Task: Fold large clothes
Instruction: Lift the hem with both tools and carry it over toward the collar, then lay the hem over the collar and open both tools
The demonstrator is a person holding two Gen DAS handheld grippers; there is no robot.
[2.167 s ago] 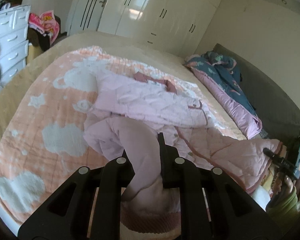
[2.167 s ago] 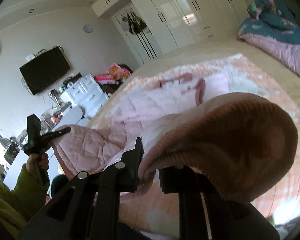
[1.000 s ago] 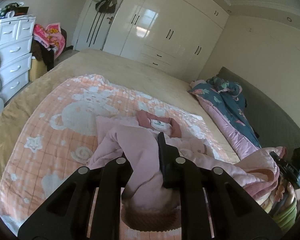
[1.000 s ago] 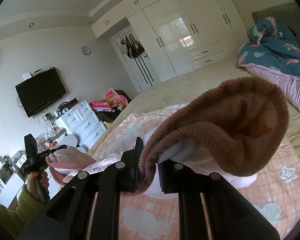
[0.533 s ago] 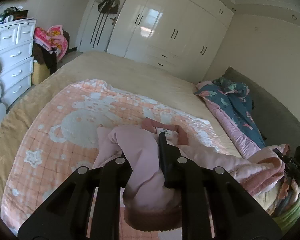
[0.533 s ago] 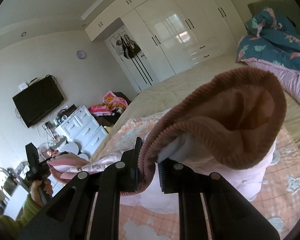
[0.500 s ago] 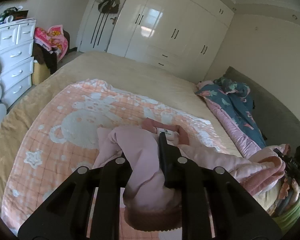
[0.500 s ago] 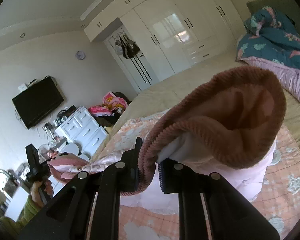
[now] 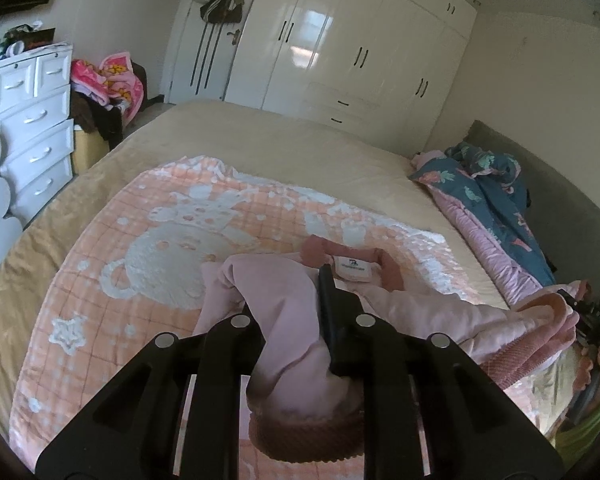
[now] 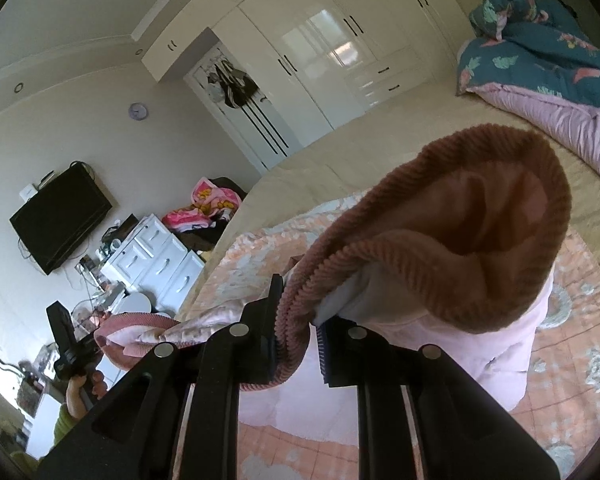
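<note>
A pale pink quilted jacket [image 9: 412, 304] with dusty-rose ribbed cuffs and collar lies partly lifted over the orange-and-white blanket [image 9: 148, 240] on the bed. My left gripper [image 9: 288, 308] is shut on one pink sleeve; its ribbed cuff [image 9: 304, 436] hangs below the fingers. My right gripper [image 10: 300, 332] is shut on the other sleeve's ribbed cuff [image 10: 452, 248], which gapes open close to the camera. The right gripper also shows at the right edge of the left wrist view [image 9: 592, 316], the left gripper at the lower left of the right wrist view [image 10: 74, 354].
A teal and pink duvet [image 9: 496, 200] lies along the bed's right side by a grey headboard [image 9: 568, 208]. A white chest of drawers [image 9: 32, 120] and a clothes pile [image 9: 108, 88] stand left. White wardrobes [image 9: 352, 56] line the far wall. A wall television [image 10: 60, 216] hangs left.
Both grippers have risen and moved forward over the bed with the sleeves, so the jacket is bunched toward its collar instead of spread flat. Over the last half second little has moved.
</note>
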